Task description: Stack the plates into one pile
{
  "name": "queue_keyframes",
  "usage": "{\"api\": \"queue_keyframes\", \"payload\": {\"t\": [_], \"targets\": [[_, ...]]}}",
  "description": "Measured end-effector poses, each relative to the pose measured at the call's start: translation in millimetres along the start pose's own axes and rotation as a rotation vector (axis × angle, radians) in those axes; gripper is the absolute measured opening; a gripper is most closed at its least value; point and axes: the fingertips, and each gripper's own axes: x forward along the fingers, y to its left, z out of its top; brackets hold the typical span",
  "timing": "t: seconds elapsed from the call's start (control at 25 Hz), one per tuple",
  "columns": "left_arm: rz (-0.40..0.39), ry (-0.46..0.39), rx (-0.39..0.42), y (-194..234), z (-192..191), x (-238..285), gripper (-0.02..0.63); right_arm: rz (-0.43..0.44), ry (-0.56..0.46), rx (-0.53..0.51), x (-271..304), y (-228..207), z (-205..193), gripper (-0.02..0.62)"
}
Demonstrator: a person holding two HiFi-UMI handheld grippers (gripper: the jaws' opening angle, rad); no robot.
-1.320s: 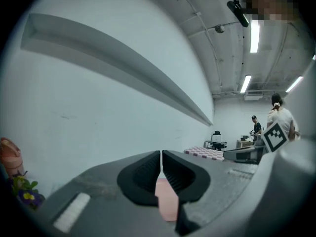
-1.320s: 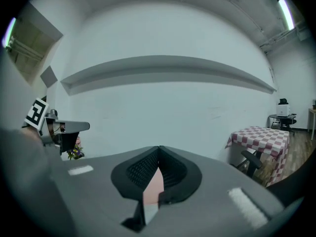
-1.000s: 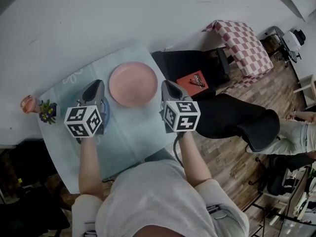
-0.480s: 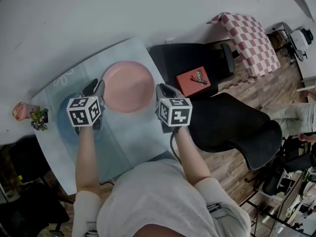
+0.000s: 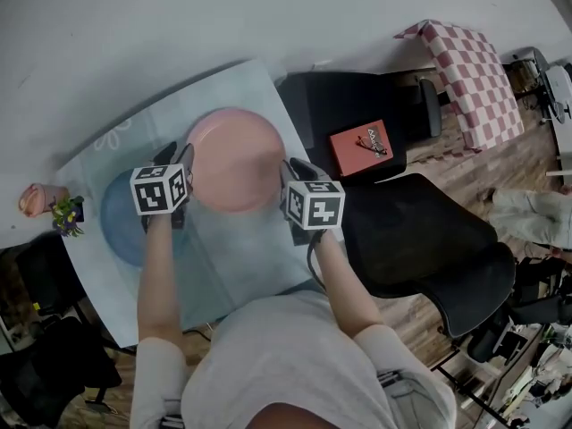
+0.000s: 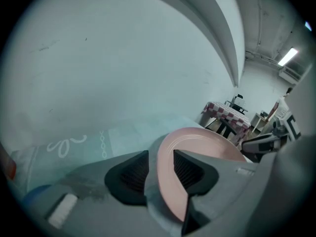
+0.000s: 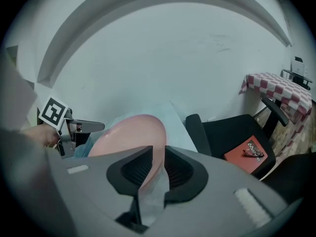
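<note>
Left gripper view: plate (image 6: 210,144) inside claw (image 6: 161,168)

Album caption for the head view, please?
Left gripper and right gripper, jaws just opening, each straddle pink plate rim; blue plate beside.

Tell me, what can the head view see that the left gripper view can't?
Only the head view shows the red book and the person's light shirt. Only the left gripper view shows a ceiling light and, up close, the tongs of the left gripper. They have just been opening, and the rim of the pink plate stands between them, with the pads not pressing on it. Both views show the pink plate, the pale blue tablecloth and the checkered table.
</note>
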Motion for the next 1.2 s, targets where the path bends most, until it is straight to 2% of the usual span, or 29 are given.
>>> {"api": "queue_keyframes", "payload": {"t": [0.24,0.44,0.64,0.76,0.84,0.88,1.0,1.08,1.2], "targets": [[0.018,0.077,0.026,8.3,-11.8,15.8,0.157,0.001,0.043,0.009,16.7,-1.4,-10.3,0.097],[0.014,0.151,0.106,3.5,-18.6,21.7,0.156,-0.004,0.068,0.008,26.3,-1.0,-15.9,0.107],[0.022,0.234,0.132,3.7,-25.6,29.7,0.156,-0.006,0.086,0.001,31.8,-1.2,-18.5,0.107],[0.028,0.284,0.209,2.5,-30.3,34.2,0.153,-0.007,0.091,0.002,34.2,-0.4,-21.0,0.107],[0.050,0.324,0.280,5.2,-35.8,36.0,0.122,-0.008,0.093,0.002,35.3,0.5,-21.5,0.107],[0.056,0.343,0.288,6.7,-40.9,36.9,0.114,-0.009,0.094,0.003,35.7,0.7,-21.5,0.107],[0.056,0.342,0.283,7.4,-42.2,36.9,0.101,-0.021,0.091,0.017,35.2,-2.0,-20.9,0.067],[0.061,0.318,0.273,5.9,-34.8,32.7,0.090,-0.027,0.083,0.034,32.1,-4.1,-20.2,0.061],[0.038,0.278,0.214,-2.4,-27.8,26.3,0.065,-0.040,0.068,0.045,25.8,-7.0,-15.9,0.048]]}}
